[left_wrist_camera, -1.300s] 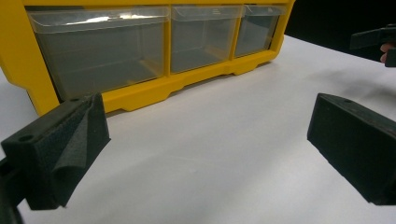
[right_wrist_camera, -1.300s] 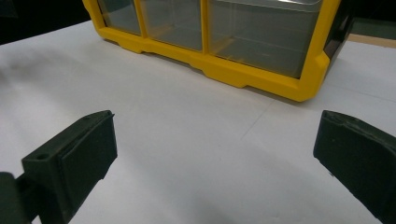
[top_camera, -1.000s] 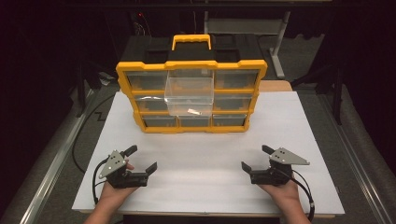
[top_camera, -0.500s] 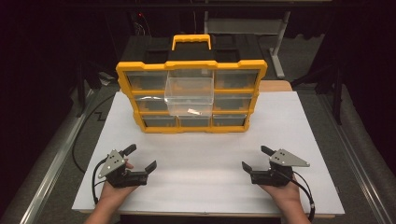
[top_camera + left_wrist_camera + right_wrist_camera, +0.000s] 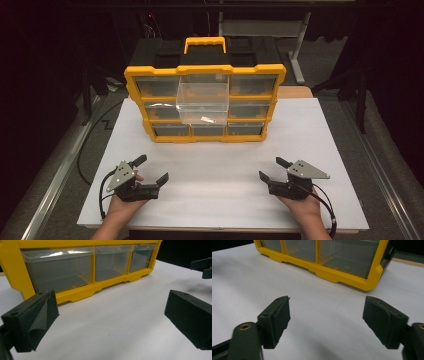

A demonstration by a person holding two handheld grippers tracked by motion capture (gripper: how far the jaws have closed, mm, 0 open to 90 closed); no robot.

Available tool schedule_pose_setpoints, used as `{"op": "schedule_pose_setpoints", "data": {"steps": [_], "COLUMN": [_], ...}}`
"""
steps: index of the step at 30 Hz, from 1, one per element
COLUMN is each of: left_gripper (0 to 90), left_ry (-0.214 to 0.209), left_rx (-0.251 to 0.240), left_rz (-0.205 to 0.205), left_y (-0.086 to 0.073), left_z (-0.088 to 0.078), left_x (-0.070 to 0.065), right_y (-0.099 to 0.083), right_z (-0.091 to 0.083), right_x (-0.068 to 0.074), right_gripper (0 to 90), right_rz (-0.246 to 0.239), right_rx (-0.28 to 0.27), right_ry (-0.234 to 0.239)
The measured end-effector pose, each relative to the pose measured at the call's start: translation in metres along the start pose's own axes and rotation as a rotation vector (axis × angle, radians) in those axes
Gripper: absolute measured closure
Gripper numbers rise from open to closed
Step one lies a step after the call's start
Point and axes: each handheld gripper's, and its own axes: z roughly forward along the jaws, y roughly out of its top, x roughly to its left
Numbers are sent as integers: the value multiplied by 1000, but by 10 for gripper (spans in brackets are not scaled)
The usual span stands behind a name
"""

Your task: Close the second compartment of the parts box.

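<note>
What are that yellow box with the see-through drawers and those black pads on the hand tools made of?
The yellow organizer frame looks like moulded hard plastic: smooth, slightly glossy, with rounded edges. Its clear drawers look like thin transparent plastic, since you see through them and light glints on the rims. The black jaw pads look like matte foam or soft rubber, with a fine grainy surface; which one is hard to tell.
</note>
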Motion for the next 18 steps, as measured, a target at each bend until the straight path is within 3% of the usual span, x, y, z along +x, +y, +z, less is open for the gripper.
{"op": "schedule_pose_setpoints", "data": {"steps": [8,18], "left_gripper": [6,6], "left_ry": [-8,-13], "left_rx": [3,3], "left_rz": [8,4], "left_y": [0,0], "left_z": [1,2], "left_x": [-1,-1], "right_y": [0,1], "right_z": [-4,-3], "right_x": [0,0], "right_gripper": [440,691], "right_rz": [9,10], "right_rx": [-19,0], "right_ry": [-19,-40]}}
